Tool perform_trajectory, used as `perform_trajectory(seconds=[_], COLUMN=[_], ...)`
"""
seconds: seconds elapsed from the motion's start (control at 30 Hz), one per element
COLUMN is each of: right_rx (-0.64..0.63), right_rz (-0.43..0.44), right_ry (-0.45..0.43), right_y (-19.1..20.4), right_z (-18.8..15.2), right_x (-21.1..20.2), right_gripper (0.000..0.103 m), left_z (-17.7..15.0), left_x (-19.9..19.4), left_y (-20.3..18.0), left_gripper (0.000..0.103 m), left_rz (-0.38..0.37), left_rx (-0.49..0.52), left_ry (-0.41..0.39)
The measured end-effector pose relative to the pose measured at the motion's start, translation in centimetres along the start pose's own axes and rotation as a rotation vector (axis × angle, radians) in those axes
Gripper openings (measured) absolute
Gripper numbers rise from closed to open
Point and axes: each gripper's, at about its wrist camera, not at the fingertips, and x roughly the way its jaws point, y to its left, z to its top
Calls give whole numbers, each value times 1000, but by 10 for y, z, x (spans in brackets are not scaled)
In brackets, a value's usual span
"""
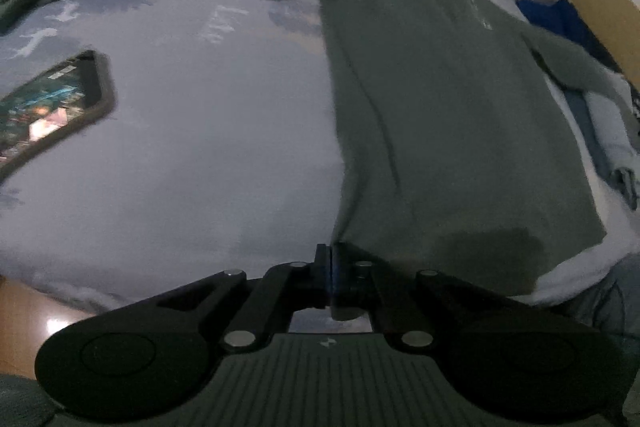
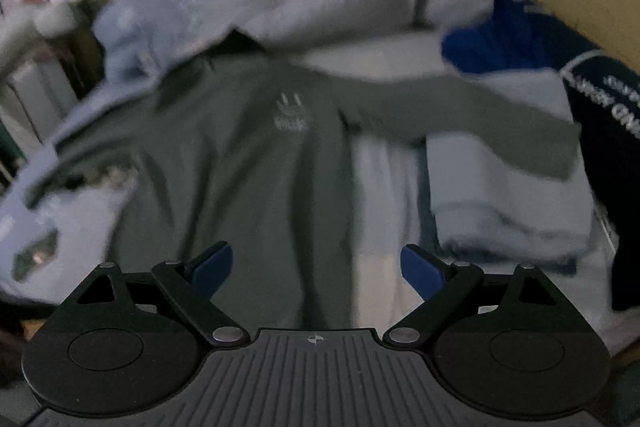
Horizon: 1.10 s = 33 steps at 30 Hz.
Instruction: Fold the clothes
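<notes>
My left claw pinches the green sweatshirt's hem at the bed's near edge; my right claw hangs open above it.

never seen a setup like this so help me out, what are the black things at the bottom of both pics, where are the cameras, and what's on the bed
The black parts are two hand-held grippers that a person carries, one in each hand. Each has a camera looking forward along its two fingers, so each picture shows one gripper from behind.

In the left gripper's view the fingers are closed together at the bottom corner of a green sweatshirt; it appears to pinch the hem. In the right gripper's view the blue-padded fingers are wide apart and hold nothing.

The sweatshirt lies spread on a light blue bedsheet. A phone lies beside it, and a folded pale garment lies under one sleeve.
</notes>
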Motion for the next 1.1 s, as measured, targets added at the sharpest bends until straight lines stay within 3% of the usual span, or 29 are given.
perform_trajectory(seconds=[0.1, 0.17, 0.23, 0.37, 0.47, 0.5, 0.53, 0.57, 0.87, 0.97, 1.1], right_rx=[-19, -32, -45, -90, -95, -113, -134, -148, -184, -184, -219], right_rz=[-14, -33, -57, -130, -142, -134, -121, -114, -217, -220, -248], right_ry=[90, 160, 228, 332, 354, 349, 348, 349, 391, 436, 515], right_y=[6, 9, 11, 10, 7, 10, 13, 16, -6, -7, -2], right_z=[-17, -27, -37, -58, -68, -70, -70, -70, -73, -82, -95], right_x=[39, 63, 89, 133, 147, 147, 145, 142, 81, 81, 95], right_gripper=[89, 79, 62, 52, 47, 39, 13, 3, 3, 3, 4], left_z=[7, 4, 3, 8, 5, -11, -20, -19, -38, -44, -53], left_x=[-7, -6, -6, -3, -4, -8, -10, -11, -49, -48, -35], left_y=[8, 13, 14, 8, 4, 8, 9, 7, 32, 37, 40], left_gripper=[5, 5, 5, 5, 5, 5, 5, 5, 5, 5, 5], left_rz=[-7, 4, 4, 6, 7, 7, 6, 7, 7, 32, 119], left_rx=[-30, -35, -45, -46, -48, -56, -64, -74, -140, -161, -168], left_ry=[-1, 3, 1, -1, -7, -11, -15, -21, -45, -18, 65])
